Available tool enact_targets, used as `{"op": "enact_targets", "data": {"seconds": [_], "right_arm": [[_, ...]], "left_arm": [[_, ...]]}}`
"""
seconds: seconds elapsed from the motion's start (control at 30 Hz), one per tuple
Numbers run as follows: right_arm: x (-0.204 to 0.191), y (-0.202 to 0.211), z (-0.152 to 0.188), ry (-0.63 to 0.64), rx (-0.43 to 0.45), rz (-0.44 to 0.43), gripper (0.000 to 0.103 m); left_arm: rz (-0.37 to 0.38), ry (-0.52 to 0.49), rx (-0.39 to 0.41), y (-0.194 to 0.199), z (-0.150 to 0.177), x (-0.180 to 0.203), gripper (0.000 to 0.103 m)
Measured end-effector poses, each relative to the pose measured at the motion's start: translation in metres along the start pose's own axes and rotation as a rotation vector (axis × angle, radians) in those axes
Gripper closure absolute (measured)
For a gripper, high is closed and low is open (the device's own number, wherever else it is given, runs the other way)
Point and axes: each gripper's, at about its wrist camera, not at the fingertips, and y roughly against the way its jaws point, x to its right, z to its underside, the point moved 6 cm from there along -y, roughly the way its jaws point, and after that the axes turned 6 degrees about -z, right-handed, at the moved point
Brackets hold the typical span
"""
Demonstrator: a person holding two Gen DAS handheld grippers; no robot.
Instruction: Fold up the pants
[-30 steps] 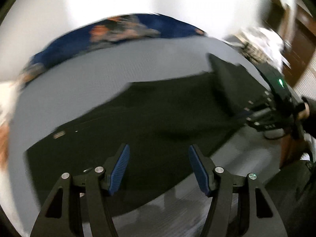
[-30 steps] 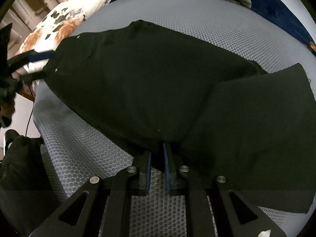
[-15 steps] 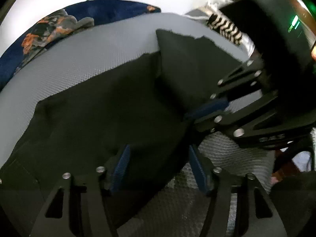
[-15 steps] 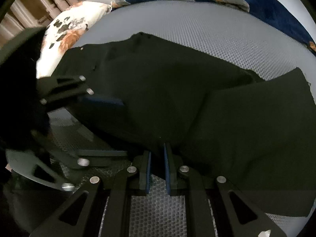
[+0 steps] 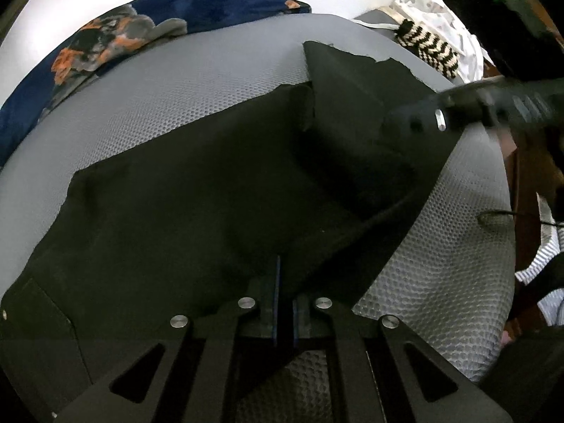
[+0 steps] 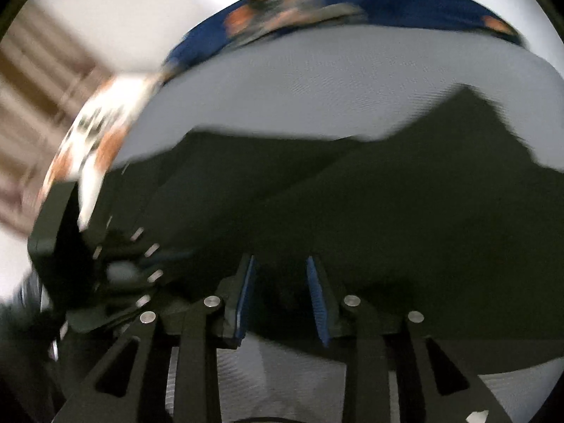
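Note:
Black pants (image 5: pixel 197 190) lie spread on a grey mesh-textured bed (image 5: pixel 176 81), one leg folded over toward the far right. My left gripper (image 5: pixel 284 299) is shut on the near edge of the pants at the fold. The right gripper (image 5: pixel 493 102) shows blurred at the upper right of the left wrist view, above the folded leg. In the blurred right wrist view my right gripper (image 6: pixel 280 296) is open just above the pants (image 6: pixel 387 218), holding nothing. The left gripper (image 6: pixel 105 264) appears at the lower left there.
A blue floral blanket (image 5: pixel 116 35) lies along the far edge of the bed. A striped black-and-white garment (image 5: pixel 430 49) and white cloth sit at the far right corner. A floral pillow (image 6: pixel 91 141) lies at the left. A cable (image 5: pixel 511 216) runs off the bed's right side.
My left gripper closed on the near edge of the pants. My right gripper let go of the pants, opened and swung away; its view is now blurred.

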Motion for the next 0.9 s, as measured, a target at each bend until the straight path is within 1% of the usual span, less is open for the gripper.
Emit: {"op": "enact_targets", "data": {"seconds": [0.13,0.23,0.27,0.33,0.37,0.6,0.63,0.7,0.73,0.8,0.9], "right_arm": [[0.089,0.025,-0.027,-0.230,0.108,0.062,0.073],[0.132,0.037,-0.038,-0.351,0.159,0.068,0.073],[0.145,0.040,-0.043,-0.395,0.176,0.053,0.073],[0.165,0.042,-0.051,-0.445,0.195,0.059,0.073],[0.170,0.043,-0.053,-0.484,0.179,0.032,0.073],[0.194,0.036,-0.070,-0.551,0.208,-0.009,0.075],[0.195,0.035,-0.073,-0.561,0.211,-0.016,0.077],[0.196,0.033,-0.080,-0.561,0.207,-0.015,0.087],[0.196,0.033,-0.083,-0.555,0.204,0.000,0.096],[0.193,0.037,-0.086,-0.534,0.211,0.017,0.098],[0.183,0.062,-0.086,-0.476,0.256,0.067,0.100]], "left_arm": [[0.006,0.022,0.002,0.002,0.000,-0.002,0.098],[0.007,0.028,0.001,0.002,0.000,-0.002,0.098],[0.006,0.030,-0.001,0.002,0.000,-0.003,0.098],[0.007,0.038,-0.005,0.002,0.000,-0.003,0.098],[0.007,0.038,-0.006,0.001,0.000,-0.004,0.098],[0.008,0.043,-0.018,0.001,0.000,-0.005,0.098],[0.007,0.043,-0.019,0.001,0.000,-0.005,0.098],[0.005,0.044,-0.022,0.000,0.000,-0.005,0.098],[0.004,0.044,-0.022,0.000,0.000,-0.005,0.098],[0.004,0.043,-0.024,-0.001,0.000,-0.005,0.098],[0.003,0.040,-0.026,-0.001,-0.001,-0.005,0.098]]}}
